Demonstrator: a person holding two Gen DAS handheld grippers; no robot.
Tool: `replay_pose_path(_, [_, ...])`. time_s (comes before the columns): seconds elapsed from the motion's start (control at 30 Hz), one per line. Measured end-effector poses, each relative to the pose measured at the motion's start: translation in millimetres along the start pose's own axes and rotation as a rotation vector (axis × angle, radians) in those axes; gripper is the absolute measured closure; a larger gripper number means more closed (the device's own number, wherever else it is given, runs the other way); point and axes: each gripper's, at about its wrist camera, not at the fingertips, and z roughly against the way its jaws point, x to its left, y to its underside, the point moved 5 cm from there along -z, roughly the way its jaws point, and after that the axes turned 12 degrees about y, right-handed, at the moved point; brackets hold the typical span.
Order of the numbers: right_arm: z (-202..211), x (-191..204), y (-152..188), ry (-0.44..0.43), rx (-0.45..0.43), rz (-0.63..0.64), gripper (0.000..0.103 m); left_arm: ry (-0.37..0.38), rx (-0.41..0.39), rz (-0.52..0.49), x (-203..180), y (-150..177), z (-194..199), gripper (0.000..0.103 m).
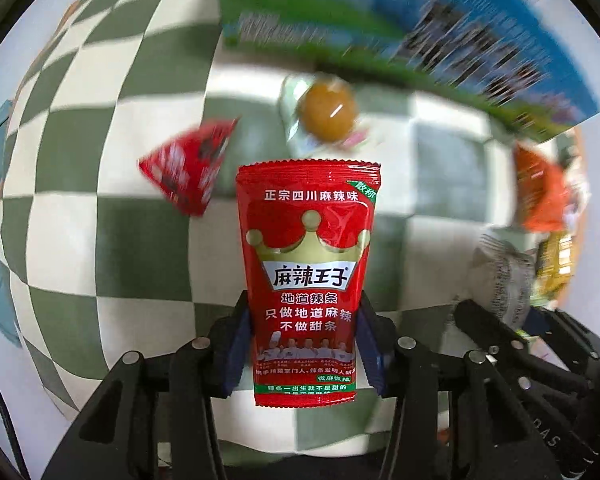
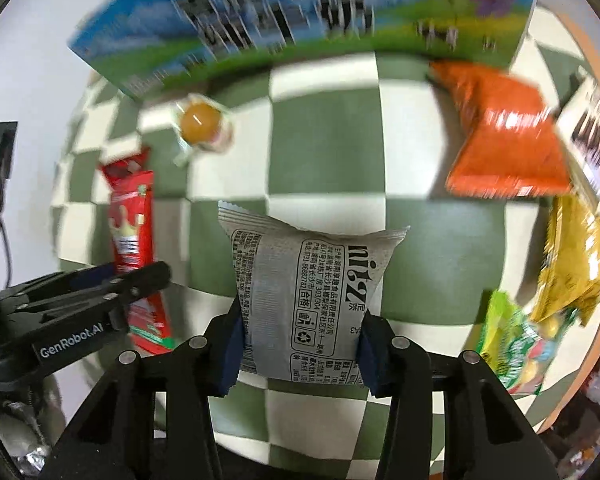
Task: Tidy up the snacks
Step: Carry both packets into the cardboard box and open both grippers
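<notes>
My left gripper (image 1: 306,344) is shut on a red spicy-strip packet (image 1: 306,264) with a gold crown, held above the checked cloth. It also shows at the left of the right wrist view (image 2: 132,236). My right gripper (image 2: 302,344) is shut on a grey snack packet (image 2: 304,292) with black print, also held above the cloth; it shows at the right of the left wrist view (image 1: 500,276). A second small red packet (image 1: 188,168) lies on the cloth ahead left. A wrapped brown round snack (image 1: 328,110) lies ahead, seen in the right wrist view (image 2: 202,122) too.
A large blue-and-green carton (image 2: 300,12) stands at the back on the green-and-white checked cloth (image 2: 324,140). An orange bag (image 2: 504,132), a yellow bag (image 2: 572,256) and a green bag (image 2: 512,344) lie at the right. A white box (image 2: 592,136) is at the far right.
</notes>
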Motion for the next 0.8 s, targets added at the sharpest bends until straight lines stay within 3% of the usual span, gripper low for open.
replay_pose_path(0.27, [99, -17, -70, -0.107, -0.156, -0.021, 0.054, 0.200, -0.118, -0.090, -83, -59, 90, 0.058])
replay_pose_path(0.4, [134, -34, -120, -0.101, -0.254, -0.042, 0.054, 0.225, -0.160, -0.136, -116, -109, 117, 0.058])
replay_pose_path(0.57, [146, -57, -194, -0.047, -0.315, -0.044, 0.054, 0.205, -0.150, -0.160, -147, -180, 111, 0.058])
replay_pose_path(0.8, [101, -81, -249, 0.008, -0.209, -0.030, 0.054, 0.212, 0.022, -0.089, -164, -242, 44, 0.058])
